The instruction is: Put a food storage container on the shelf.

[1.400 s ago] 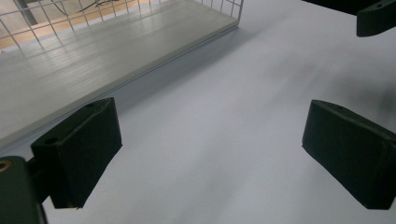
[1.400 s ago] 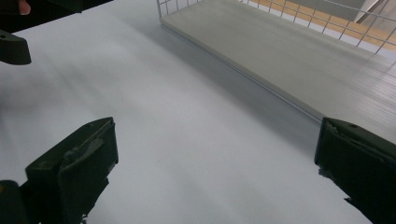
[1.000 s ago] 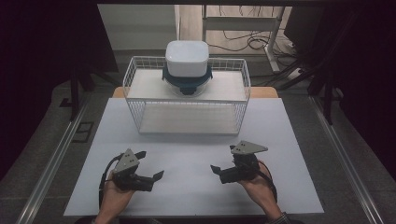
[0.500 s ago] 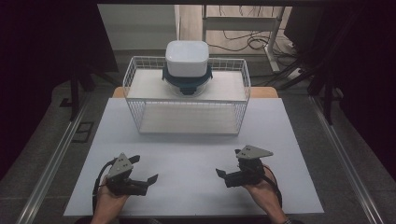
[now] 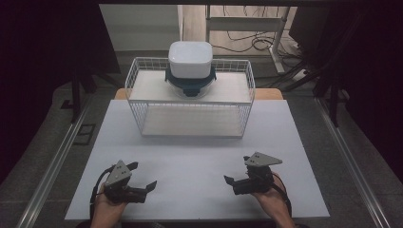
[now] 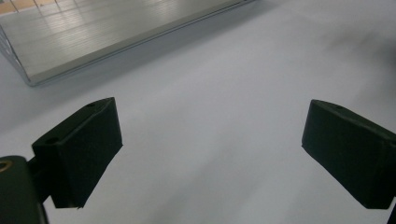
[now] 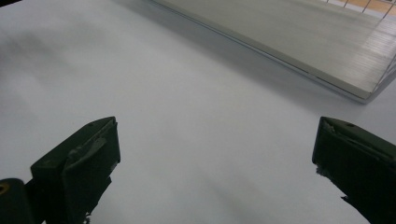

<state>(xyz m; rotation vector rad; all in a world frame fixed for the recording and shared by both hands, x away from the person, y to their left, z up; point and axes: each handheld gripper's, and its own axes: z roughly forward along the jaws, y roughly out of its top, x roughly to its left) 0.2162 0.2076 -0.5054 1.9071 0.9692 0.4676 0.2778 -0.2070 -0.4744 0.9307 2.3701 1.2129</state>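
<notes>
A white wire rack (image 5: 190, 102) stands at the back of the white table (image 5: 195, 156). On its top shelf a white lidded container (image 5: 190, 59) rests on a dark blue-lidded container (image 5: 190, 85). My left gripper (image 5: 145, 178) lies near the front left edge, open, its jaws pointing right with nothing between them. My right gripper (image 5: 229, 183) lies near the front right, open and empty, pointing left. The left gripper view has its gripper (image 6: 210, 149) over bare table with the rack's base (image 6: 107, 32) ahead. The right gripper view has its gripper (image 7: 215, 163) likewise, the rack's base (image 7: 299, 42) beyond.
Metal rails (image 5: 57, 156) run along both sides of the table. Beyond the rack are a desk frame (image 5: 247, 23) and loose cables (image 5: 247, 45) on the floor. Dark space lies left and right.
Both grippers have drawn back toward the front edge of the table, the left also drifting left and the right a little right. Both stayed open.
</notes>
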